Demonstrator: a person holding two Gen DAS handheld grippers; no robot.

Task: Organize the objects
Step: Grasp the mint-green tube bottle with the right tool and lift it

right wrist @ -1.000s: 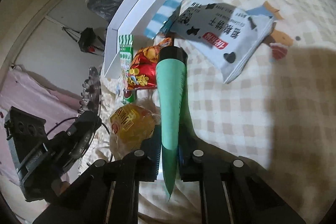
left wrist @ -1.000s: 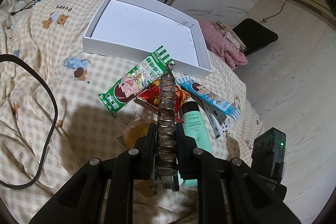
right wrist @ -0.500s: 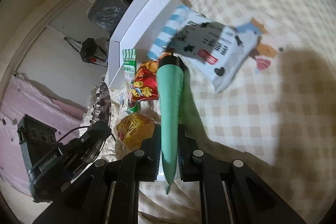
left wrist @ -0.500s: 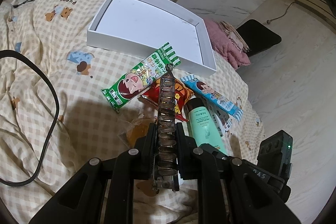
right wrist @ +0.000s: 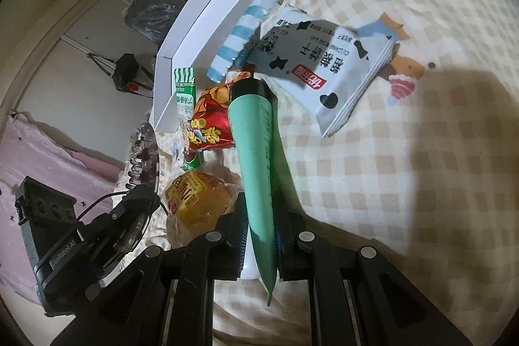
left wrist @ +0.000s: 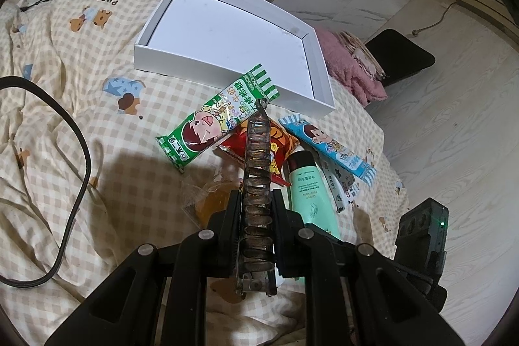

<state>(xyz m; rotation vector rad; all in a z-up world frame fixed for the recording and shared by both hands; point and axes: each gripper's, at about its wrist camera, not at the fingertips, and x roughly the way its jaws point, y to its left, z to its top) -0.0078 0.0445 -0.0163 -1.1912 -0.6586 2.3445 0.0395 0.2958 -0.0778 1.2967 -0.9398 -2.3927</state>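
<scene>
My left gripper point(left wrist: 256, 203) is shut on a dark toothed hair clip point(left wrist: 258, 164), held above the snack pile. My right gripper point(right wrist: 259, 216) is shut on a green tube with a black cap point(right wrist: 256, 151); the tube also shows in the left wrist view point(left wrist: 308, 187). An empty white box point(left wrist: 227, 34) lies on the checkered bed beyond the pile; its wall shows in the right wrist view point(right wrist: 194, 31). Loose snacks lie before it: a green candy pack point(left wrist: 217, 122), a red snack bag point(right wrist: 211, 122), a blue striped pack point(left wrist: 327, 148), a cow-print pack point(right wrist: 324, 60), a yellow wrapped bun point(right wrist: 198, 196).
A black cable point(left wrist: 74, 151) loops over the bedspread at the left. A pink blanket point(left wrist: 350, 67) and a black chair point(left wrist: 399, 57) stand beyond the bed's right edge over pale floor. The left gripper's body point(right wrist: 81, 232) sits left of the bun.
Both grippers have lifted and drawn back slightly with their loads. The white box and snacks now sit a little lower and farther right in the left wrist view.
</scene>
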